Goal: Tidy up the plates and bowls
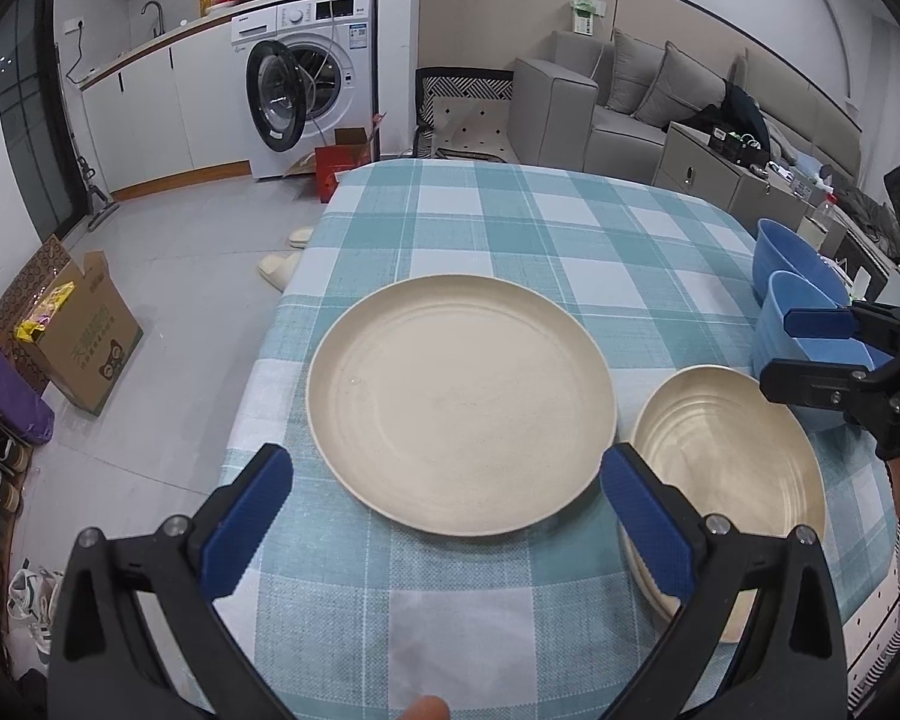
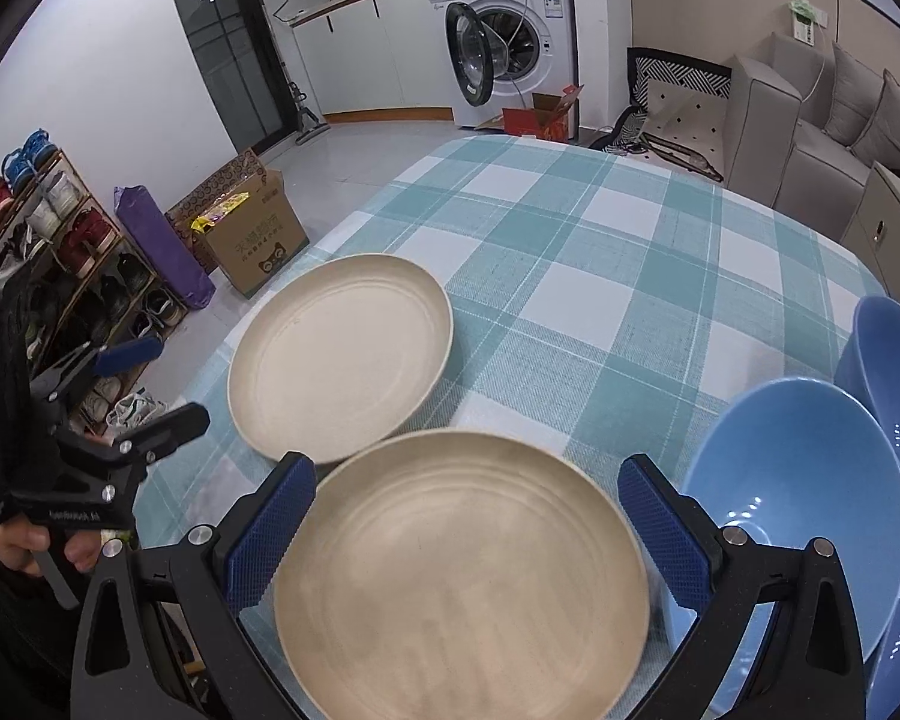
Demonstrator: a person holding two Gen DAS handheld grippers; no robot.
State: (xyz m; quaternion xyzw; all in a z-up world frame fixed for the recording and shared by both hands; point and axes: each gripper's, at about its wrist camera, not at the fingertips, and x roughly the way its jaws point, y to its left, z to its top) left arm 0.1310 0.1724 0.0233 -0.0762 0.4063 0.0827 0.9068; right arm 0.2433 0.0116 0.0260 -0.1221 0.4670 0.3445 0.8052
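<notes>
Two cream plates lie side by side on the checked tablecloth [image 1: 510, 222]: the single plate [image 1: 459, 405] on the left, the stacked plates [image 2: 462, 576] on the right. Blue bowls [image 2: 798, 504] crowd the far right. The left gripper [image 1: 444, 516] and right gripper [image 2: 468, 534] both hover with jaws spread wide, pinching nothing.

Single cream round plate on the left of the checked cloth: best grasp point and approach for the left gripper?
Take the single cream round plate by its raised rim on the near edge, coming in low from the left gripper's side, one finger over the lip and one under. It lies flat on the checked tablecloth, so only the rim offers a pinch. Avoid the right edge: the stack of cream plates sits close.
</notes>
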